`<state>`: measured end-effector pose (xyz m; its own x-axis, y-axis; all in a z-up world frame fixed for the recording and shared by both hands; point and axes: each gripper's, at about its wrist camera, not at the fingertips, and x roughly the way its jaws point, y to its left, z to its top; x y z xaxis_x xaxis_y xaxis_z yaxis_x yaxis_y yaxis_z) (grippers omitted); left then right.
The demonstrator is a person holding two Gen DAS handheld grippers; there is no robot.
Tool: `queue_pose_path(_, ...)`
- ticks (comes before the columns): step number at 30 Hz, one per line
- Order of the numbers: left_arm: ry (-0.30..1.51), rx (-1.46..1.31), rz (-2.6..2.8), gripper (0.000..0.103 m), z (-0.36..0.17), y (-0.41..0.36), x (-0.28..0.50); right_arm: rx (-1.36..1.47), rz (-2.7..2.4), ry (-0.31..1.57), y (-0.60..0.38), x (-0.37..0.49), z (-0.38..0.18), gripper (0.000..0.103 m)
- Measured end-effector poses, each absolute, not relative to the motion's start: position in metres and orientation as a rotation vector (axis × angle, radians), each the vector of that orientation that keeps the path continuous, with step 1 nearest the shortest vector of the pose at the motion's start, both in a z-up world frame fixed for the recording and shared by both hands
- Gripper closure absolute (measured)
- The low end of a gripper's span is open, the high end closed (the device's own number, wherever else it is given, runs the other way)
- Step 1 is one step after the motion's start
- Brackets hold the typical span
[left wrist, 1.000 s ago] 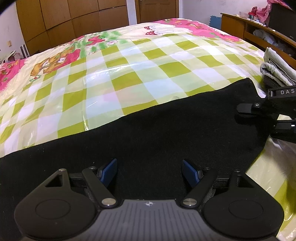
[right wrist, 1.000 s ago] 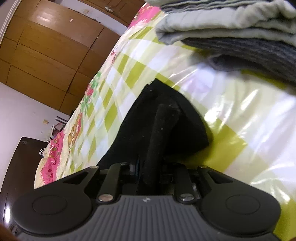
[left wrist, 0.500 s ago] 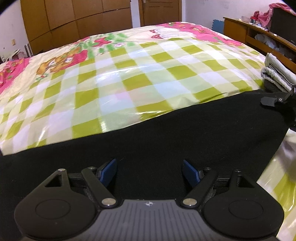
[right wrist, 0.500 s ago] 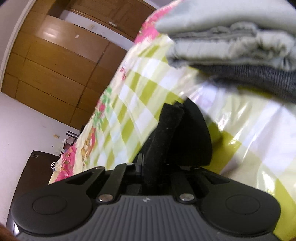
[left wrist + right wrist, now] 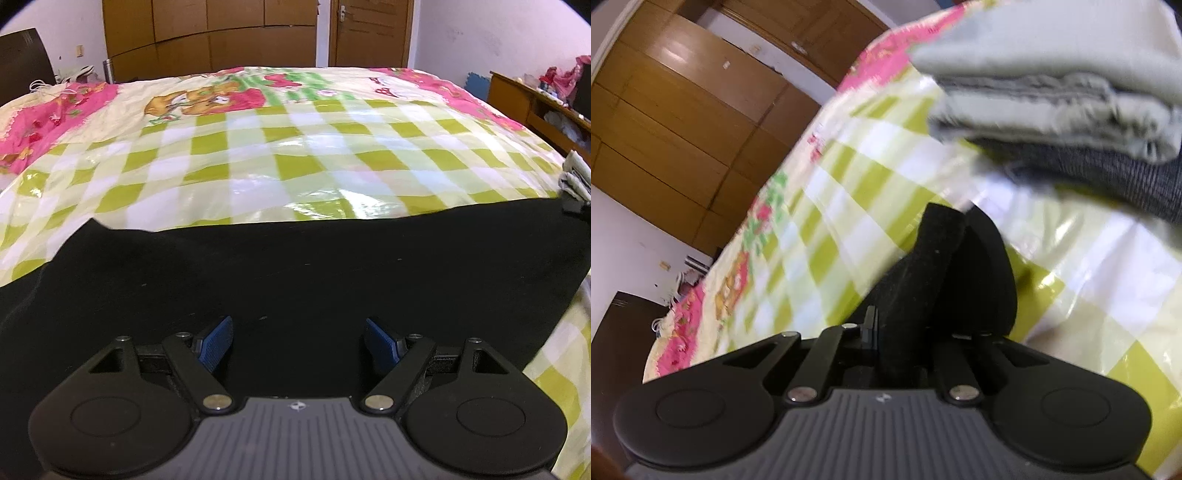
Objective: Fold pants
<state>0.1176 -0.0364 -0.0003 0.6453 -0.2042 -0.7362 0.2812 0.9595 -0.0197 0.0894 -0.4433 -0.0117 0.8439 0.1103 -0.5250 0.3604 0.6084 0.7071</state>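
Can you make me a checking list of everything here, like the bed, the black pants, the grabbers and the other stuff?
Surface: bed under a shiny green-check cover with pink cartoon borders.
Job's things: black pants spread across the near edge.
Clutter: stack of folded grey clothes at the bed's right edge, beside the pants.
Grippers: left gripper over the pants, jaws wide open, holding nothing; right gripper has its jaws shut on a bunched fold of the pants.
Cables: white cords beyond the bed's far left corner.
Surroundings: wooden wardrobe, door, wooden shelf on the right.
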Motion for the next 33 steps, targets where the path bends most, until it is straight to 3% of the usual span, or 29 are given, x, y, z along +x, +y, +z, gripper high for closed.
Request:
queue_pose_path(8,0.762,0.047,-0.147,0.014,0.014,0.064,0.1,0.55,-0.021,0.518,-0.348,0.123,0.064,0.094)
queue_pose_path(16,0.776,0.002,0.099,0.014,0.0,0.197,0.079,0.205,0.362,0.558,-0.14,0.159,0.106,0.095)
queue_pose_path(24,0.752,-0.045,0.099,0.013,-0.019,0.241,0.05,-0.027,0.676,0.722,0.063,0.175,0.045,0.095)
queue_pose_path(28,0.729,-0.033,0.07,0.013,-0.02,0.246,0.043,-0.202,0.758,0.788,0.109,0.151,-0.004,0.095)
queue_pose_path(33,0.706,-0.039,0.05,0.013,-0.016,0.247,0.03,-0.33,0.755,0.714,0.122,0.132,-0.013,0.091)
